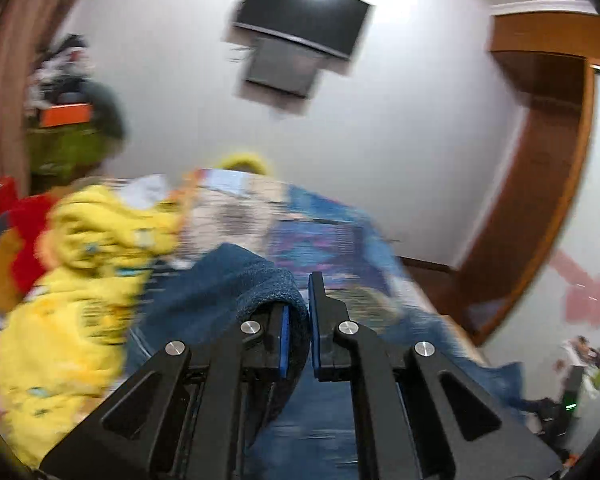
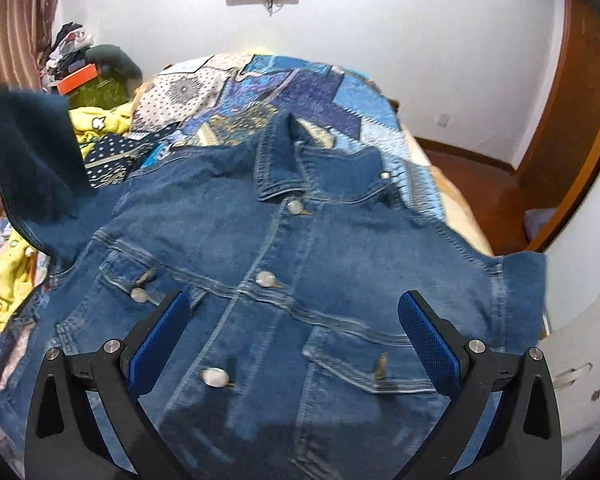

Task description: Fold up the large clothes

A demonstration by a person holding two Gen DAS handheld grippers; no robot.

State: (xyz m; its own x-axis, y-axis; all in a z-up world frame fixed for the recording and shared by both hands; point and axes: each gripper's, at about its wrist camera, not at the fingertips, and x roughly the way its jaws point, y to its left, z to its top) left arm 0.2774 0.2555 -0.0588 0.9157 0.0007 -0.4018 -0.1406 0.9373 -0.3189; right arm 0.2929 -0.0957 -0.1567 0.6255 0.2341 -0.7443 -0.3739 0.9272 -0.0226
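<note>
A blue denim jacket (image 2: 300, 264) lies front up on the bed, collar away from me, buttons closed. My right gripper (image 2: 294, 312) is open and empty just above its lower front, between the chest pockets. My left gripper (image 1: 299, 312) is shut on a dark blue sleeve (image 1: 236, 280) of the jacket and holds it lifted. That raised sleeve shows at the far left in the right wrist view (image 2: 32, 152). The left wrist view is motion blurred.
A patchwork bedspread (image 2: 300, 88) covers the bed. Yellow clothes (image 1: 80, 280) lie to the left of the jacket, also in the right wrist view (image 2: 100, 124). A pile with an orange box (image 2: 78, 78) stands at the back left. A wooden door frame (image 2: 572, 120) is on the right.
</note>
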